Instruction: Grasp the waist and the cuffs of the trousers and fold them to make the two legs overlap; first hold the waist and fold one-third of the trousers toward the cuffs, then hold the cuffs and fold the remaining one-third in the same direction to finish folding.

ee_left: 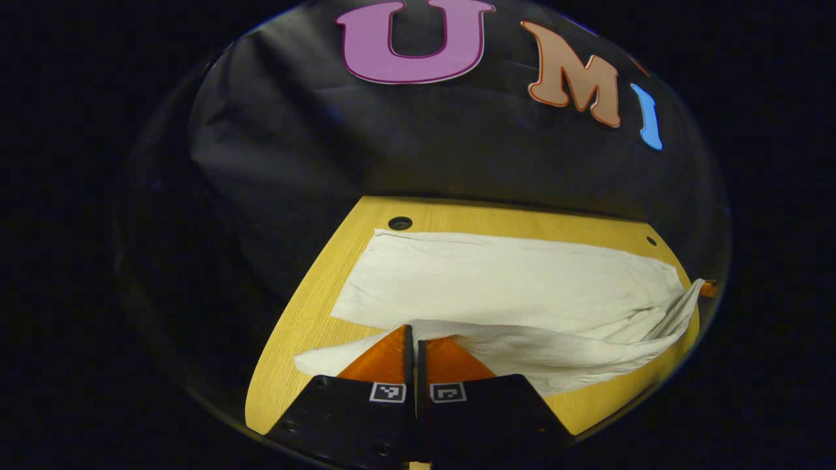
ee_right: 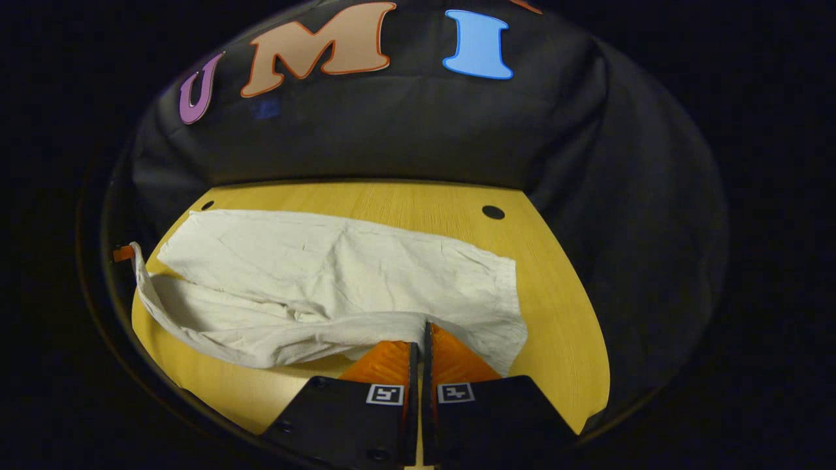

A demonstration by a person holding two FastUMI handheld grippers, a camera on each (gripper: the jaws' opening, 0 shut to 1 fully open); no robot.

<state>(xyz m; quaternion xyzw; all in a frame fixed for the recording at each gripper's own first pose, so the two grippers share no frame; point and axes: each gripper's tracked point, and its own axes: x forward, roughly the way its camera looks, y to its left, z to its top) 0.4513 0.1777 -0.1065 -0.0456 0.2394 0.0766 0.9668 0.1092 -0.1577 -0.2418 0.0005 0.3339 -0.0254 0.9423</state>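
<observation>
White trousers (ee_left: 509, 281) lie lengthwise on the wooden table (ee_left: 307, 320). The far leg rests flat, while the near layer is lifted and sags between the two grippers. In the left gripper view, my left gripper (ee_left: 413, 333) is shut on the near edge of the cloth at its left end, which looks like the cuff. A small part of the right gripper (ee_left: 708, 288) shows at the far right, at the cloth's raised corner. In the right gripper view, my right gripper (ee_right: 423, 329) is shut on the trousers (ee_right: 313, 274) at the wider right end. The left gripper (ee_right: 121, 253) shows at the far left.
The table (ee_right: 562, 339) has small round holes (ee_left: 400, 223) (ee_right: 493, 212) near its back corners. The booth's black cloth wall (ee_right: 405, 137) rises just behind the table's back edge. Bare wood runs beside the trousers' right end and along the front edge.
</observation>
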